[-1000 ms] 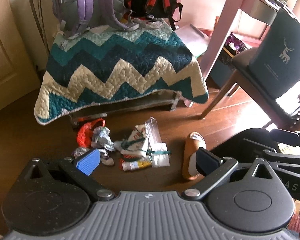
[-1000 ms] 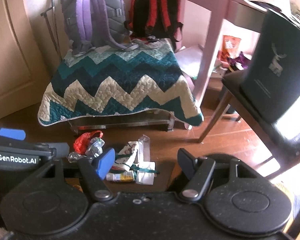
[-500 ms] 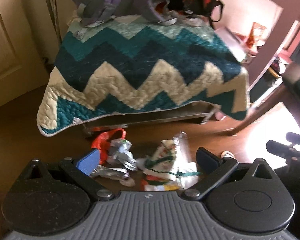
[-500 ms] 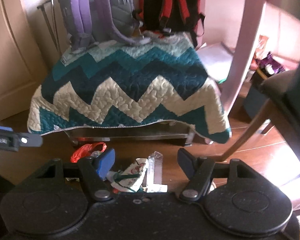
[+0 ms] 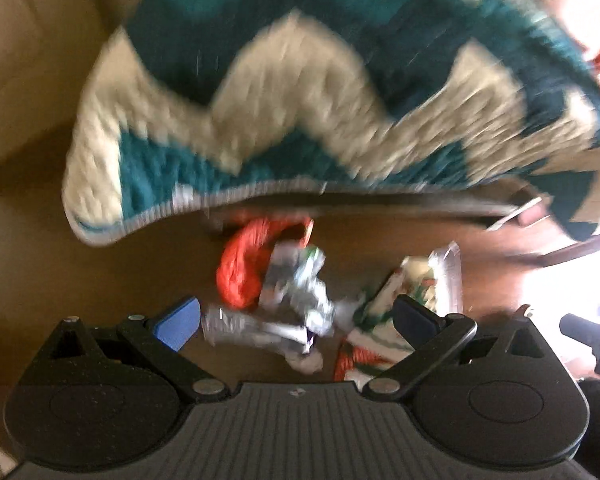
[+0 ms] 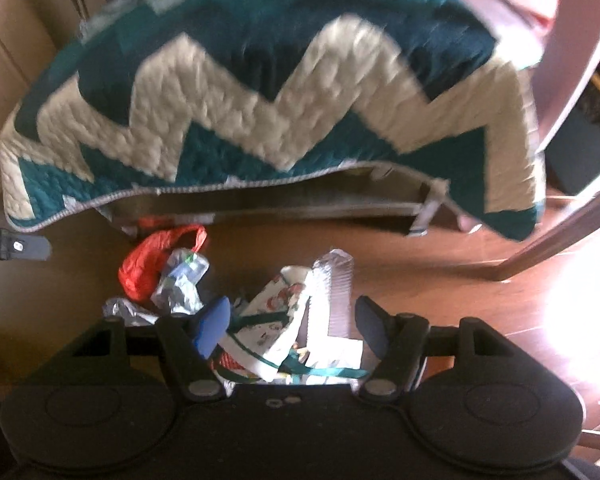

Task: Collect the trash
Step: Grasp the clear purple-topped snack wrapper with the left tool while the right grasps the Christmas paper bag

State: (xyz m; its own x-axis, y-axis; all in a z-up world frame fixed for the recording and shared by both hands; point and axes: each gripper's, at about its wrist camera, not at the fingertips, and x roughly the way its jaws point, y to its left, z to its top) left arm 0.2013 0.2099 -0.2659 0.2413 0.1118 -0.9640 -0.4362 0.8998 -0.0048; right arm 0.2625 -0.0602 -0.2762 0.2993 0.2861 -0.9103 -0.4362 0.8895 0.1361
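item: trash pile (image 6: 260, 320) on floor; light, crinkly, soft. i'd pinch the red bag (image 6: 148, 264). left hand-held gripper (image 5: 296, 320), right hand-held gripper (image 6: 292, 326): both agape, empty.

The trash pile (image 6: 260, 312) lies on the wooden floor (image 6: 440, 280), directly in front of a low bench draped with a quilt (image 6: 260, 92). The quilt's lower edge overhangs the floor behind the pile.

Within the pile, right wrist view:
- A plastic bag (image 6: 148, 260) sits at the far left, nearest the bench.
- A crumpled foil wrapper (image 6: 182, 280) touches the bag's right side.
- A printed paper wrapper (image 6: 276, 316) lies at the centre.
- A clear ridged tray (image 6: 334, 292) stands just right of it.

A furniture leg (image 6: 556, 236) slants down to the floor on the right, well apart from the pile
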